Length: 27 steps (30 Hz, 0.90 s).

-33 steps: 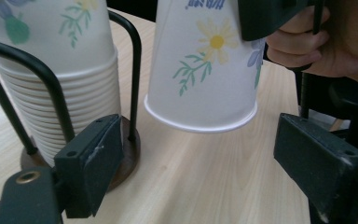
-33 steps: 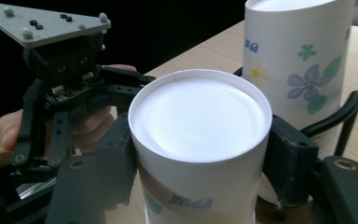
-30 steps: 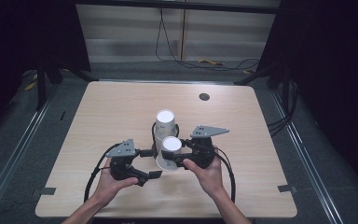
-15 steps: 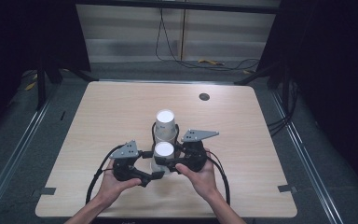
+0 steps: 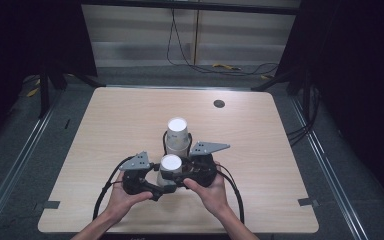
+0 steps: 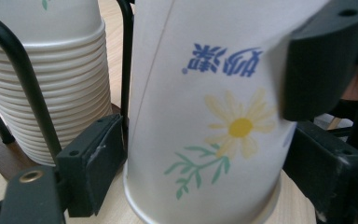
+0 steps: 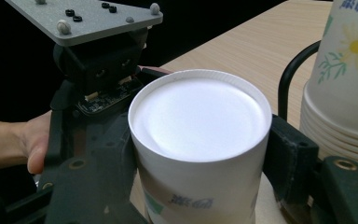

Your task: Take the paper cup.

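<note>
Holding one upside-down cup point(image 5: 170, 165) between them, both grippers sit low on the worktop point(image 5: 105, 130). The right gripper point(image 5: 200, 172) squeezes the cup's sides. The left gripper point(image 5: 140, 180) has its jaws around the cup, one pad touching. It looks ready to set down. The cup stack point(image 5: 178, 134) in its wire holder point(image 6: 25, 79) stands just behind, so go carefully.

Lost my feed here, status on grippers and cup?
Both grippers, left gripper and right gripper, shut on upside-down paper cup. Cup on table. Stack of cups close behind.
</note>
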### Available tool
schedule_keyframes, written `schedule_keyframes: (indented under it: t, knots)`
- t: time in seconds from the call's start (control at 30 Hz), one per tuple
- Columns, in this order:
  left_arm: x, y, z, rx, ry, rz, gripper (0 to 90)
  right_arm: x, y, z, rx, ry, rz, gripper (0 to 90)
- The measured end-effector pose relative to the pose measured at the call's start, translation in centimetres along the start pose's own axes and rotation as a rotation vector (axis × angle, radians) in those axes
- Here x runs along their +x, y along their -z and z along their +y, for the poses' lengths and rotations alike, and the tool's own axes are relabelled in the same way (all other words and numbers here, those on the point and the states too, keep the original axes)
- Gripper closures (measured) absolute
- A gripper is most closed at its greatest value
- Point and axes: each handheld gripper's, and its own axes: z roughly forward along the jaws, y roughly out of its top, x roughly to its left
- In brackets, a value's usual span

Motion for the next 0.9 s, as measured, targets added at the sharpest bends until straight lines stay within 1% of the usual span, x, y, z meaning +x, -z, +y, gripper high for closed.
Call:
schedule_keyframes:
  t: [0.1,0.17,0.3,0.53,0.6,0.73,0.77,0.9]
  knots:
    - [-0.03,-0.07,-0.03,-0.002,0.004,-0.005,15.8,0.05,-0.07,-0.03,-0.002,-0.002,0.004,35.2]
    - [-0.07,-0.03,0.01,-0.011,0.008,-0.011,16.0,0.08,-0.03,-0.03,-0.006,-0.006,0.016,35.1]
    - [0.02,-0.10,0.00,-0.016,0.021,-0.036,20.0,0.13,-0.03,-0.02,-0.010,-0.002,0.023,35.0]
    - [-0.02,0.02,0.05,-0.019,0.008,-0.049,25.1,0.05,-0.08,0.00,-0.007,-0.001,0.040,34.4]
    - [0.00,0.13,0.09,-0.015,-0.001,-0.048,26.0,0.11,-0.12,0.02,-0.012,0.008,0.038,33.6]
    - [0.11,0.22,0.08,-0.024,0.009,-0.055,26.7,0.13,-0.18,0.05,-0.022,0.007,0.035,33.0]
    - [0.12,0.29,0.07,-0.021,0.003,-0.052,26.7,0.12,-0.19,0.05,-0.021,0.007,0.036,33.0]
    - [0.09,0.36,0.08,-0.022,0.008,-0.055,27.1,0.11,-0.18,0.04,-0.025,0.009,0.039,32.9]
